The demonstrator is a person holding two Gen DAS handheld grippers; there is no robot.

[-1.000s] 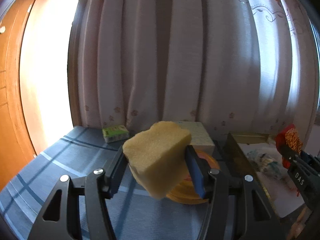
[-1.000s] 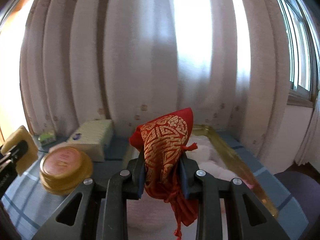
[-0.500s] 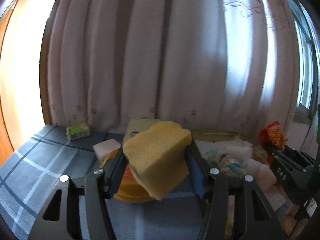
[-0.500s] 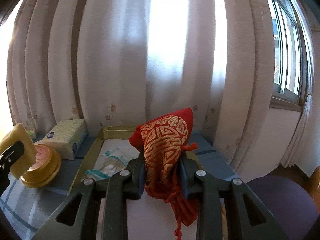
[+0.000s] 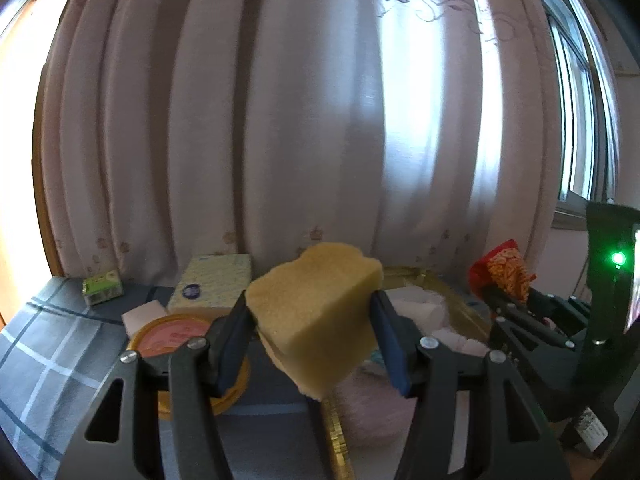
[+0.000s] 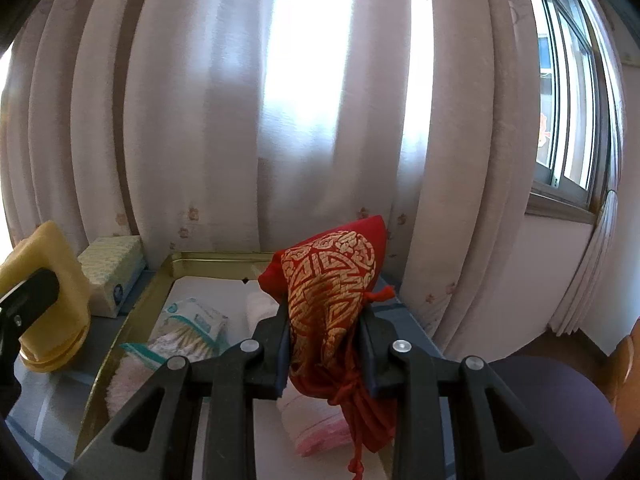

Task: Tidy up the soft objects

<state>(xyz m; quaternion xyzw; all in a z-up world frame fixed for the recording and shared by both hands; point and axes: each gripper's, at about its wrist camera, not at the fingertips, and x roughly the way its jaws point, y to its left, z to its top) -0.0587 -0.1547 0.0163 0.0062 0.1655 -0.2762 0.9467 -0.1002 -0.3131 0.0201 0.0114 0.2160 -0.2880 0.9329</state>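
1. My left gripper (image 5: 314, 334) pinches the yellow sponge (image 5: 320, 320) across its width, the blue pads pressing into its sides. The sponge hangs in the air above the near-left rim of the gold tray (image 5: 448, 296), not yet over the tray floor.
2. My right gripper (image 6: 326, 344) has its jaws drawn close on the red pouch (image 6: 332, 280), clamped at its lower half; the pouch's top stands up and its cords dangle below the pads. It hangs over the tray (image 6: 160, 280), near the middle.
3. I judge the step in hand to be carrying both soft things to the tray and setting them down, so I keep both grips steady until each piece is low over a landing spot.
4. The tray already holds a packet of cotton swabs (image 6: 192, 324) at the left, a pink folded towel (image 6: 316, 428) near me and white soft pieces towards the far side. I aim the pouch at the bare white floor on the right, so it does not pile on the towel.
5. For the sponge I want to clear the gold rim fully before lowering; if it catches the edge it may tip out onto the checked cloth (image 5: 52, 344).
6. The round orange tin (image 5: 176, 332) and the tissue box (image 5: 212, 284) sit just left of the tray; I keep my left fingers from brushing them on the way across.
7. Both grippers are close together here, so I place one piece first and give the other room.
8. I lower until each piece rests, then spread the jaws gently, since a squeezed sponge may spring as it is freed.
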